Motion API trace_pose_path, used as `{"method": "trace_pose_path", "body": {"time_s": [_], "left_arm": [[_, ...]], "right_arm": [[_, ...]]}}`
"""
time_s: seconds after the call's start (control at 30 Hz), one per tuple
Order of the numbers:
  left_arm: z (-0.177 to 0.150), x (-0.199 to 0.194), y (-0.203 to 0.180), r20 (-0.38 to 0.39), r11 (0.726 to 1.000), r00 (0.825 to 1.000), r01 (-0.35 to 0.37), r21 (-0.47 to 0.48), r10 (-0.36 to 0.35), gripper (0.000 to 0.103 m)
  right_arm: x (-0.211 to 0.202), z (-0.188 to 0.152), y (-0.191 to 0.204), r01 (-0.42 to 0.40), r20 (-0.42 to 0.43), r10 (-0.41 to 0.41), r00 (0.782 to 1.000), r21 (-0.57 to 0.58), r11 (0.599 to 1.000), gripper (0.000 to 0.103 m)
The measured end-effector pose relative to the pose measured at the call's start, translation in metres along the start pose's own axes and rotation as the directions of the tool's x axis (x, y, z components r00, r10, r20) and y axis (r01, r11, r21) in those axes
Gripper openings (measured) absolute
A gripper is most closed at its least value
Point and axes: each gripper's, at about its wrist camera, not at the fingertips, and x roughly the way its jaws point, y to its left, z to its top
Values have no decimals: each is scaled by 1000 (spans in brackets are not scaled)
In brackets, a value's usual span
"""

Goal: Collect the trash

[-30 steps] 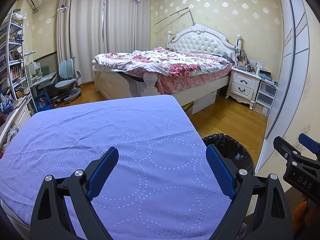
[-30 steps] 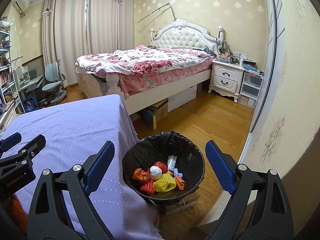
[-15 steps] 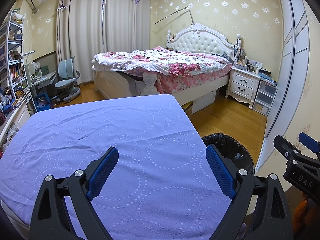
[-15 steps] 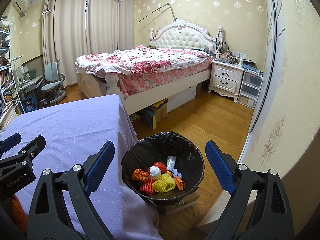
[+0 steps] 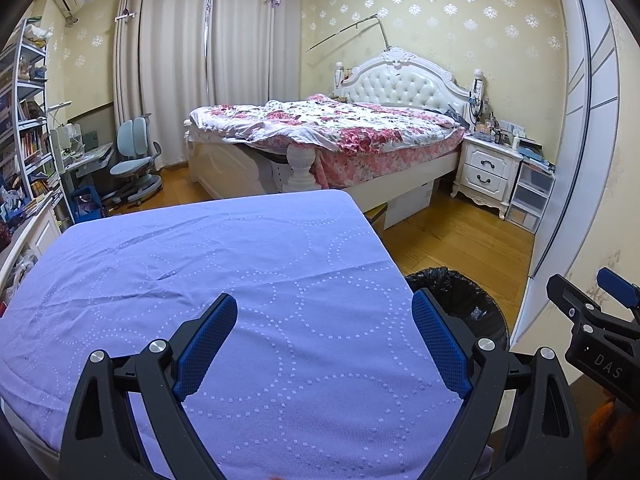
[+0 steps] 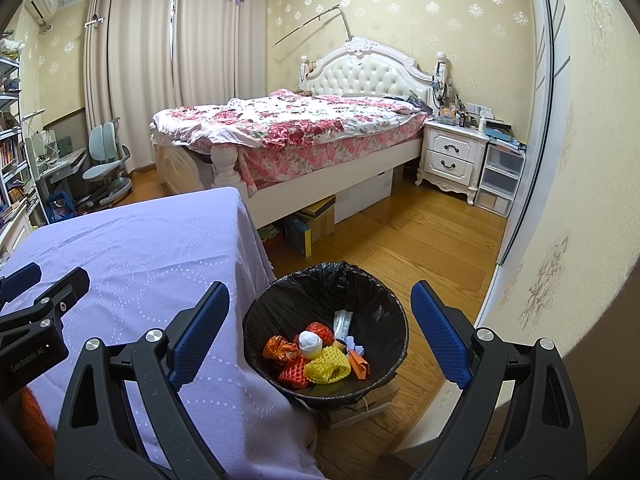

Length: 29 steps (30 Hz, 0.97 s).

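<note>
Desk under lilac dotted cloth; black-lined round trash bin beside it on wooden plank floor. Left gripper and right gripper: jaws released, empty.

Bed: floral cover, white tufted headboard. Nightstand beside bed, clear drawers next to it. Curtains drawn. Chair at desk. Bookshelf far left. Boxes under bed.

Table at left, bin on floor to its right.
The lilac dotted tablecloth covers the table; the black-lined round waste bin sits just beside its right edge, holding the yellow foam net; the floral-quilted bed stands behind.
</note>
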Motion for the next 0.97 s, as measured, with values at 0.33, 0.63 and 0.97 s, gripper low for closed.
{"method": "trace_pose_path", "body": {"time_s": [0.33, 0.63, 0.97], "left_arm": [[-10, -5, -8, 2, 1000, 1000, 9, 3, -9, 89], [-15, -11, -9, 15, 1000, 1000, 18, 7, -18, 89], [-9, -2, 6, -15, 1000, 1000, 3, 5, -3, 89]], "right_arm": [[-1, 0, 0, -1, -1, 1, 1000, -1, 1000, 90], [-1, 0, 1, -1, -2, 1, 1000, -1, 1000, 90], [-3, -7, 1, -19, -19, 18, 1000, -16, 1000, 90]]}}
